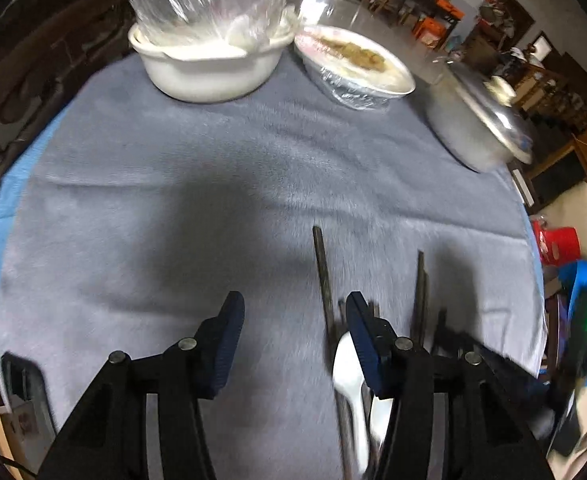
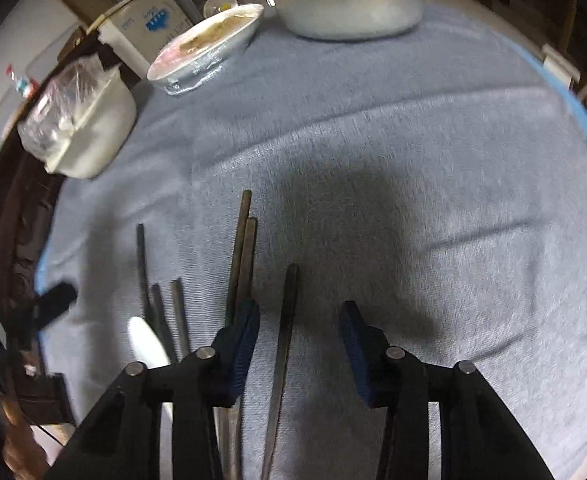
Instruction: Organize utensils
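Chopsticks [image 2: 242,264] and a white spoon [image 1: 349,376] lie together near the worktop's [image 2: 413,200] front edge, clear of the covered bowls at the far edge. The right tongs [image 2: 299,344] stand unclenched astride one chopstick [image 2: 287,340], likely to lift it. The left tongs [image 1: 293,340] hang released over bare cloth beside the spoon.

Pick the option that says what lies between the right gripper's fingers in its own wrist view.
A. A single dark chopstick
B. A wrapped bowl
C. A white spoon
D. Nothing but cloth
A: in the right wrist view a single dark chopstick runs up the gap of the right gripper, touching neither finger, while the white spoon lies off to the left.
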A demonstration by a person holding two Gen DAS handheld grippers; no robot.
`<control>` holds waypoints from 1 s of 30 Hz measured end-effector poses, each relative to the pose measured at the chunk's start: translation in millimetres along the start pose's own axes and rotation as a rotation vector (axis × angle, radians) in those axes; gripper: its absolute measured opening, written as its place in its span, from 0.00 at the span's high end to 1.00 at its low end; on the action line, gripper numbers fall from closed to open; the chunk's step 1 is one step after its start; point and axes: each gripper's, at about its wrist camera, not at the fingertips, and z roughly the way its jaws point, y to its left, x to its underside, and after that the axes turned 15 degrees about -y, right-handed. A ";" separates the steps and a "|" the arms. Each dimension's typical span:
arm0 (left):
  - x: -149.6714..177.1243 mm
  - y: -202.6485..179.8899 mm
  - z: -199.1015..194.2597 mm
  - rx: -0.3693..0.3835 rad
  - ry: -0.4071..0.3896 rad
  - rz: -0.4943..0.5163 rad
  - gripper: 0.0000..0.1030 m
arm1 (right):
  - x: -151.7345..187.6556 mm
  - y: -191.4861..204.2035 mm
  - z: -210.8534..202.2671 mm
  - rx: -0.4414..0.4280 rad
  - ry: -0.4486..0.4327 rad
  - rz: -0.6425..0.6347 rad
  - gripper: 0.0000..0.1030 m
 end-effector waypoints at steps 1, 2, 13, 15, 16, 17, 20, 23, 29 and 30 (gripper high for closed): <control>-2.0 -2.1 8.1 0.002 0.010 -0.009 0.48 | 0.6 3.0 1.3 0.022 -0.014 -0.026 0.67; -4.4 -5.0 17.8 -0.003 0.020 -0.014 0.48 | 0.9 5.5 1.9 0.035 -0.020 -0.044 0.70; -3.5 -23.5 58.6 -0.053 0.023 0.041 0.90 | 4.5 10.2 2.1 -0.045 -0.074 -0.107 0.92; -1.2 -24.3 59.1 -0.042 0.023 0.053 0.94 | 7.3 1.1 -5.8 -0.090 -0.085 -0.067 0.92; 0.3 -24.1 56.9 -0.050 0.014 0.063 0.94 | 6.7 -6.2 -10.5 -0.121 -0.095 -0.035 0.92; 1.5 -23.2 53.9 -0.054 0.004 0.069 0.94 | 5.9 -11.4 -14.0 -0.142 -0.101 -0.013 0.92; 1.5 -17.3 35.0 -0.043 -0.046 0.059 0.94 | 2.0 -28.4 -28.2 -0.195 -0.127 0.052 0.93; -1.5 -13.9 8.7 -0.031 -0.106 0.078 0.94 | -2.6 -40.9 -39.9 -0.209 -0.141 0.087 0.93; -1.9 -10.6 -68.1 0.027 -0.237 0.116 0.95 | -2.1 -46.9 -81.3 -0.276 -0.211 0.122 0.94; -1.5 -11.5 -76.8 0.040 -0.256 0.117 0.95 | -1.1 -45.0 -95.6 -0.290 -0.240 0.114 0.94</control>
